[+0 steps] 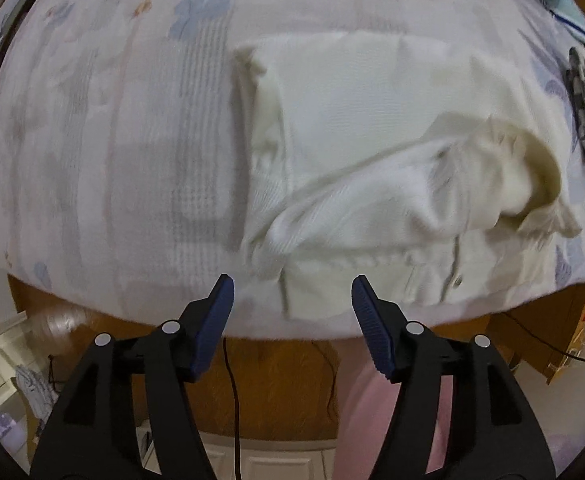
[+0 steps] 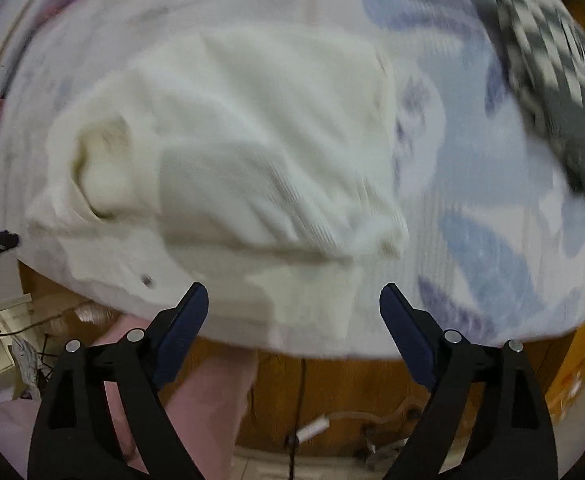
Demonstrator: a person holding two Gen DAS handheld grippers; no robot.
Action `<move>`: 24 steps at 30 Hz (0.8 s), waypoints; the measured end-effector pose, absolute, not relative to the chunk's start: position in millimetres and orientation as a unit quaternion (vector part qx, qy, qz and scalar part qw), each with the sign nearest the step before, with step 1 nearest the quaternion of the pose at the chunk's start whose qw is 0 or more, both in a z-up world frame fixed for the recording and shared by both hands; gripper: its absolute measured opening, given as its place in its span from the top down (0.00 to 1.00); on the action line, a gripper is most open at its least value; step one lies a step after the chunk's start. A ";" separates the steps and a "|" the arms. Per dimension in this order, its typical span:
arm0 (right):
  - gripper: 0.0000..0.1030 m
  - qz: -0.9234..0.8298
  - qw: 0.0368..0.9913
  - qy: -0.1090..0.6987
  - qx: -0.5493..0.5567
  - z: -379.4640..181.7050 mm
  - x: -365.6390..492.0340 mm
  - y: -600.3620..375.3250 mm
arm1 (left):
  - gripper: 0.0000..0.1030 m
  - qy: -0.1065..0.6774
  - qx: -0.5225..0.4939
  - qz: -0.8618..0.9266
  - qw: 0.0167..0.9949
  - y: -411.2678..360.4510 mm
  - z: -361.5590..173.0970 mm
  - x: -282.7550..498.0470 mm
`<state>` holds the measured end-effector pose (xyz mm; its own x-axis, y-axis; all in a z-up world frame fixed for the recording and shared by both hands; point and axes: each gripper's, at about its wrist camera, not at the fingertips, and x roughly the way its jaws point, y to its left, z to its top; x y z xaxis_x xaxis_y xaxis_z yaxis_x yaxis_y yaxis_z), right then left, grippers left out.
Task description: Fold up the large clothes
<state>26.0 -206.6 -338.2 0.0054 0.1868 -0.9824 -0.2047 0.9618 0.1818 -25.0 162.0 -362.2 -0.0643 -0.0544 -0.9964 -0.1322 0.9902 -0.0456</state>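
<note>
A cream-white knitted garment (image 1: 372, 152) lies partly folded on a bed covered by a pale sheet with blue floral print (image 1: 112, 120), close to the bed's near edge. In the left wrist view the left tool (image 1: 292, 292) hangs pointing down over that edge with its blue-padded jaws spread well apart and nothing between them; the garment's lower hem, with a small snap or button (image 1: 457, 281) on it, lies just beyond and to the right of the tips, apart from the pads. A sleeve is folded diagonally across the body of the garment, and its bunched, yellowish cuff opening (image 1: 532, 176) sits toward the right. In the right wrist view the right tool (image 2: 294, 300) is likewise spread wide and empty, its tips just in front of the garment's near hem, which drapes at the bed's edge between the two fingers without touching them. The picture here is blurred, so fine folds cannot be told. A black-and-white checkered cloth (image 2: 564, 80) lies well apart on the bed, to the far right of the garment. Below the bed's edge the wooden bed frame (image 1: 272, 380) and a pink trouser leg (image 2: 196, 392) of the person show.
</note>
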 end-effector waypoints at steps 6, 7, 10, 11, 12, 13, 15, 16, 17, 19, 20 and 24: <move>0.60 0.196 0.719 0.667 -0.002 -346.8 70.3 -156.9 | 0.66 0.724 -0.110 -0.030 0.681 130.3 -381.0 19.9; 0.84 0.192 0.714 0.673 0.018 -360.5 79.0 -148.3 | 0.68 0.733 -0.126 -0.030 0.668 125.7 -394.5 27.5; 0.87 0.173 0.660 0.729 0.064 -422.0 87.7 -131.4 | 0.76 0.770 -0.128 -0.020 0.625 113.4 -445.8 37.3; 0.88 0.159 0.636 0.753 0.062 -443.8 83.4 -126.1 | 0.78 0.788 -0.123 -0.016 0.603 109.4 -464.4 35.2; 0.88 0.143 0.611 0.776 0.063 -466.4 74.4 -121.5 | 0.78 0.798 -0.124 -0.017 0.589 107.1 -473.9 31.9; 0.87 0.135 0.606 0.782 0.061 -476.8 65.5 -119.0 | 0.79 0.809 -0.121 -0.018 0.575 104.4 -483.3 24.1; 0.87 0.133 0.628 0.765 0.056 -474.5 56.7 -118.4 | 0.79 0.814 -0.113 -0.016 0.569 106.1 -488.7 8.0; 0.87 0.125 0.636 0.758 0.076 -471.1 53.5 -124.0 | 0.79 0.809 -0.127 -0.013 0.574 110.7 -487.3 3.4; 0.87 0.112 0.633 0.758 0.110 -469.3 51.7 -132.6 | 0.79 0.805 -0.141 -0.010 0.576 114.7 -485.4 1.5; 0.87 0.094 0.618 0.764 0.161 -462.9 50.2 -147.3 | 0.79 0.804 -0.169 -0.001 0.571 123.8 -479.2 -0.7; 0.87 0.095 0.620 0.760 0.169 -455.5 50.6 -152.6 | 0.78 0.804 -0.167 0.003 0.571 125.8 -473.7 -0.4; 0.81 0.060 0.682 0.717 0.130 -409.4 57.2 -193.3 | 0.67 0.787 -0.137 0.002 0.602 131.0 -441.4 0.4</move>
<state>57.2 -193.3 -409.4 -0.0351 0.2672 -0.9630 0.1047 0.9593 0.2624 0.4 131.0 -441.4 -0.2380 -0.2137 -0.9475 -0.2185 0.9623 -0.1621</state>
